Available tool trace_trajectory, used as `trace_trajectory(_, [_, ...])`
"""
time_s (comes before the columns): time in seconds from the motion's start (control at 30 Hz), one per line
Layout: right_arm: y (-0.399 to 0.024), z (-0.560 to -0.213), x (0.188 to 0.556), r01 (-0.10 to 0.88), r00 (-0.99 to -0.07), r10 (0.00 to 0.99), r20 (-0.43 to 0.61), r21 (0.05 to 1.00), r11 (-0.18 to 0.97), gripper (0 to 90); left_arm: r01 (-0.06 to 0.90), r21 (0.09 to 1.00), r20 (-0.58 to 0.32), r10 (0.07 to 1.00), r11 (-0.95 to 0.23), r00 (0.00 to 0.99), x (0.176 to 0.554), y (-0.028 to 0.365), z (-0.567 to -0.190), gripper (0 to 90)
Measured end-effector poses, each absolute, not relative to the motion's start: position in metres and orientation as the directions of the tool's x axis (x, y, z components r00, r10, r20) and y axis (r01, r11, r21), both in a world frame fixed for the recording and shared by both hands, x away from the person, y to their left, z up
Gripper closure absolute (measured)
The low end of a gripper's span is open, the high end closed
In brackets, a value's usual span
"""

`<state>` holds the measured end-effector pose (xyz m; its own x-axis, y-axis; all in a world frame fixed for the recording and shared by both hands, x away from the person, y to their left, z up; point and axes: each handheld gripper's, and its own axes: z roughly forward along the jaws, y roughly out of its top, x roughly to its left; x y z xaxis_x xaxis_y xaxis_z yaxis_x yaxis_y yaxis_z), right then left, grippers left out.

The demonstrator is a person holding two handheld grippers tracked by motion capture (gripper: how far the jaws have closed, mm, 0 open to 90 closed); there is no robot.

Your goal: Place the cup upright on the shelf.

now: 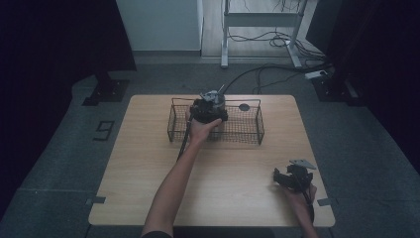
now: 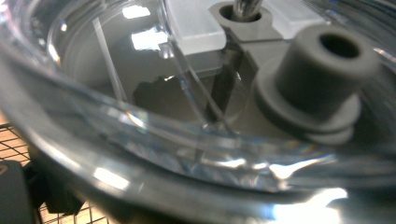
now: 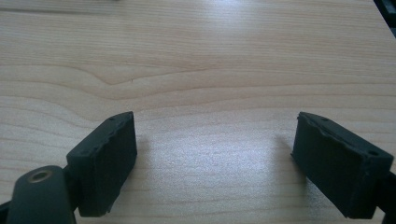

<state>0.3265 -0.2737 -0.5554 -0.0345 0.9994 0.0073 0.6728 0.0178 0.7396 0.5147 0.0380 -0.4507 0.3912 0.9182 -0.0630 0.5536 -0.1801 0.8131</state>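
Note:
A black wire basket (image 1: 247, 130) stands at the middle back of the wooden table (image 1: 148, 163). My left gripper (image 1: 209, 112) reaches into it and is shut on a clear container with a see-through lid (image 1: 216, 99). In the left gripper view the lid (image 2: 140, 107) sits right against the camera, showing a grey rubber plug (image 2: 317, 84) and a metal stem (image 2: 245, 7). It hides the jaws, apart from a black piece at the lower left. My right gripper (image 1: 292, 177) rests low at the front right of the table. Its jaws (image 3: 215, 135) stand wide open over bare wood.
A small dark disc (image 1: 243, 107) lies just behind the basket. The left gripper's cable (image 1: 184, 144) trails along the forearm. Beyond the table are a desk frame (image 1: 225, 44), floor cables (image 1: 277, 42) and a dark stand base (image 1: 105, 91).

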Motion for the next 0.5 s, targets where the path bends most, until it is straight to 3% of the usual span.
trace_trajectory(0.13, [-0.274,-0.555,0.326,0.673,-0.034,0.999,0.007,0.740,0.018,13.4,0.566,0.799,-0.031,0.926,-0.202,0.375,0.515,0.035,-0.461,3.5])
trace_trajectory(0.5, [-0.274,-0.555,0.326,0.673,-0.034,0.999,0.007,0.740,0.018,13.4,0.580,0.795,-0.058,0.931,-0.175,0.361,0.511,0.038,-0.470,3.3])
